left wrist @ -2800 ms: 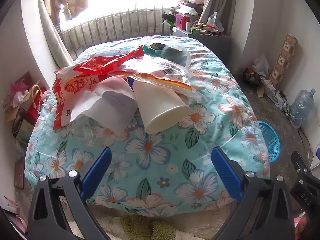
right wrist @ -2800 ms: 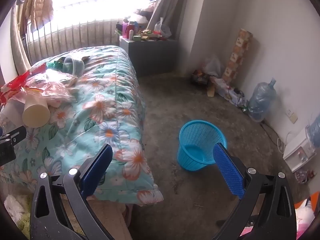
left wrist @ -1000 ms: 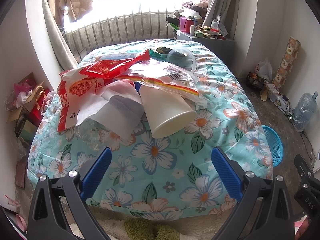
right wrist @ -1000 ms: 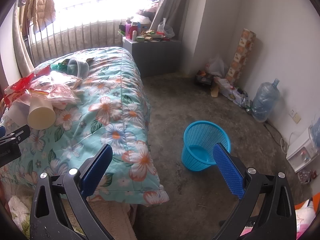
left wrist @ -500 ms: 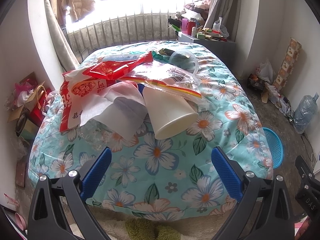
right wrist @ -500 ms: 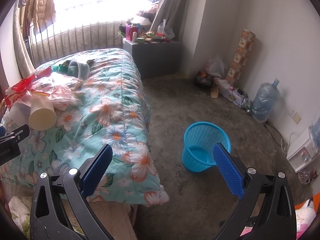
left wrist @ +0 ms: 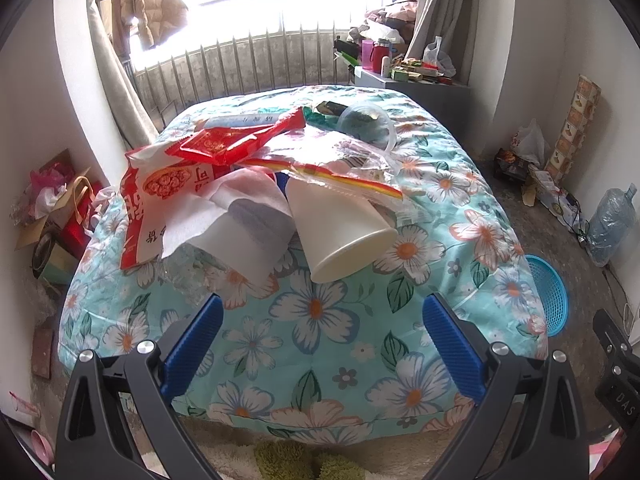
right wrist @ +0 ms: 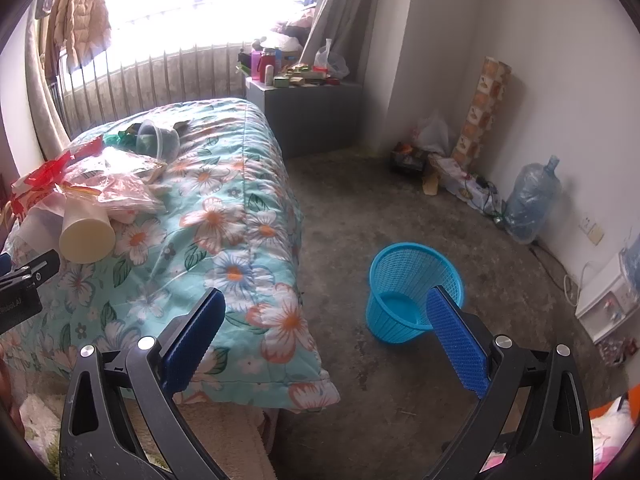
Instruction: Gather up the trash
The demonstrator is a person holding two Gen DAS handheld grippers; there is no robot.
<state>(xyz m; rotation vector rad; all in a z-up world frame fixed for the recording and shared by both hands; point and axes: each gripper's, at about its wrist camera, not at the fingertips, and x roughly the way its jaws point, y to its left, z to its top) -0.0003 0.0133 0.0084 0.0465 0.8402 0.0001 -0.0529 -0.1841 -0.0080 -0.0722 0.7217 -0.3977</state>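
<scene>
A white paper cup [left wrist: 340,224] and red wrapper [left wrist: 240,140] lie on a turquoise floral quilt [left wrist: 316,320]; basket [right wrist: 414,290] blue.

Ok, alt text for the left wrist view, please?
The open left gripper faces a floral bed piled with trash: a white paper cup on its side, red wrappers, tissue. A blue basket stands on the floor at right.

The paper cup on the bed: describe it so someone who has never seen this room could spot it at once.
Start at the bed with the floral quilt. Trash is heaped on it, and the white paper cup lies on its side at the heap's near edge, mouth towards the camera, under a rainbow-striped clear bag. It is the only rigid white cone among flat wrappers.
</scene>
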